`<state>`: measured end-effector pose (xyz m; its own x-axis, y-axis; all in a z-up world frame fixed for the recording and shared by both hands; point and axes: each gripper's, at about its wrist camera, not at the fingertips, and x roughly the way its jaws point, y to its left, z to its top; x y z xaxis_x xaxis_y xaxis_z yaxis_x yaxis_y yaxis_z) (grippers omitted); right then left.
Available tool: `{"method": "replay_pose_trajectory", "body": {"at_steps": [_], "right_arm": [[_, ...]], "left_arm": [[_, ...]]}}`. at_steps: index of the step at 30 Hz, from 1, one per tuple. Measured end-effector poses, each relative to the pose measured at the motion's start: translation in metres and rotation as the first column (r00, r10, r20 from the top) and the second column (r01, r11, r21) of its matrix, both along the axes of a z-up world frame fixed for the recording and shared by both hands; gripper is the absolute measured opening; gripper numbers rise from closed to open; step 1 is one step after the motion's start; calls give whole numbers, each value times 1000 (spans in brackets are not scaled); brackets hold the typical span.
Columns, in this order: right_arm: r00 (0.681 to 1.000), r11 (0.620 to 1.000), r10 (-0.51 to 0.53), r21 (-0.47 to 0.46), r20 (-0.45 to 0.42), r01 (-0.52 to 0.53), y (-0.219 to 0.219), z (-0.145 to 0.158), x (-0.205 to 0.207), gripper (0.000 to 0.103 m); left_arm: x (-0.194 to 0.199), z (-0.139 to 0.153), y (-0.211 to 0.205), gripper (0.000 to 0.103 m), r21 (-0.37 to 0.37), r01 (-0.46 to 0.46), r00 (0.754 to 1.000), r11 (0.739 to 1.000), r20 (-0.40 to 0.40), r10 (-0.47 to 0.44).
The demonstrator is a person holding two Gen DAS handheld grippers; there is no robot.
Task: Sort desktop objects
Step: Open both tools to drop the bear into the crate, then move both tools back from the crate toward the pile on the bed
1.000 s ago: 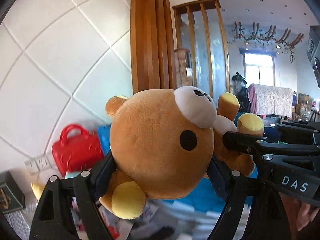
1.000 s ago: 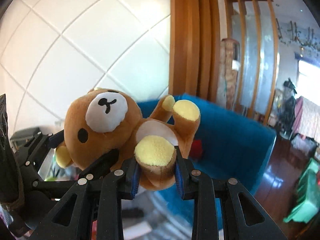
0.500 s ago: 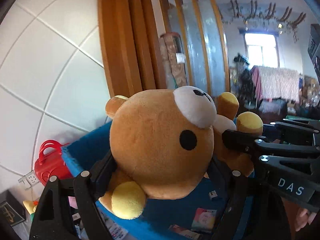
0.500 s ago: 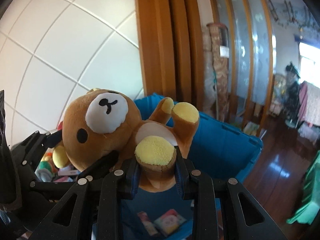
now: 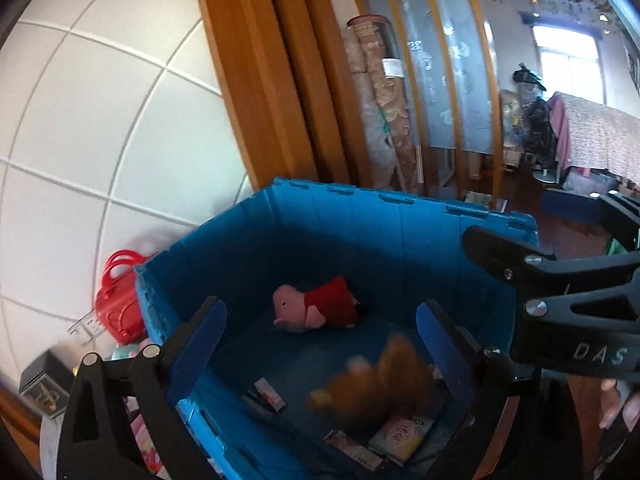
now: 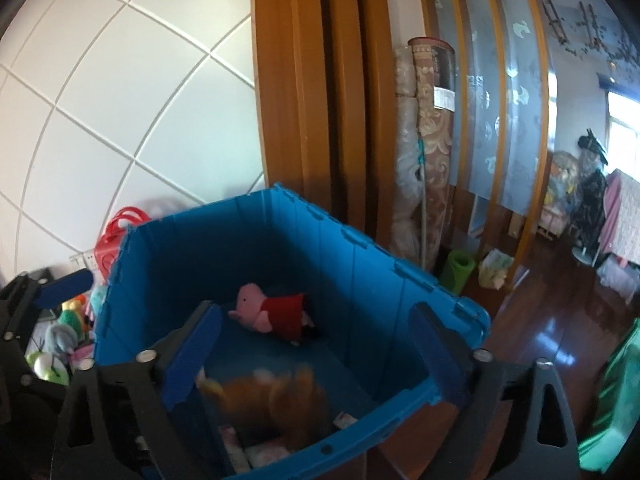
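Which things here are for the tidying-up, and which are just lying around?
For the job:
- brown bear, blurred, dropping into the bin
- blue bin
- pink pig toy, already inside
- left tongs and right tongs, both open

Just lying about:
- rolled carpets
- green roll
- red handbag

The right hand-held gripper (image 6: 316, 334) hangs over a blue crate (image 6: 412, 280), and its jaws have just been opening; they now stand wide with nothing pressed between the blue pads. Below them a brown plush bear (image 6: 276, 404) shows as a blur inside the crate. Further in lies a pink pig toy (image 6: 272, 314) in a red dress, on its side. A red handbag (image 6: 114, 240) stands behind the crate, against the white tiled wall (image 6: 120, 92). Part of the left hand-held gripper (image 6: 24, 320) shows at the left edge.
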<state>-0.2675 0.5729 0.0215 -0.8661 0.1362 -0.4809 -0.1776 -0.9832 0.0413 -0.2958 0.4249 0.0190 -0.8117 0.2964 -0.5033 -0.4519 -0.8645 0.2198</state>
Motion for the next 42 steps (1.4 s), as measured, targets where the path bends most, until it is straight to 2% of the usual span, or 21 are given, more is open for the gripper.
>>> {"method": "replay_pose_trajectory", "body": {"at_steps": [12, 18, 28, 34, 38, 42], "right_arm": [[1000, 999, -1, 52, 13, 0, -8, -10, 4, 103], [997, 997, 73, 37, 18, -73, -33, -11, 6, 103], [971, 970, 238, 41, -4, -238, -119, -12, 13, 103], [952, 951, 305, 67, -23, -303, -179, -8, 25, 103], [936, 934, 352, 64, -3, -351, -229, -15, 30, 103], [915, 915, 400, 30, 42, -402, -282, -35, 33, 103]], "left_arm": [[10, -14, -8, 97, 18, -80, 997, 997, 19, 80], [18, -13, -38, 97, 41, -150, 989, 988, 7, 150], [32, -27, -126, 97, 102, -281, 959, 954, 48, 278], [50, -39, -182, 97, 154, -328, 945, 932, 74, 320], [64, -56, -235, 97, 142, -369, 929, 919, 95, 358], [76, -73, -294, 97, 124, -421, 905, 898, 126, 407]]}}
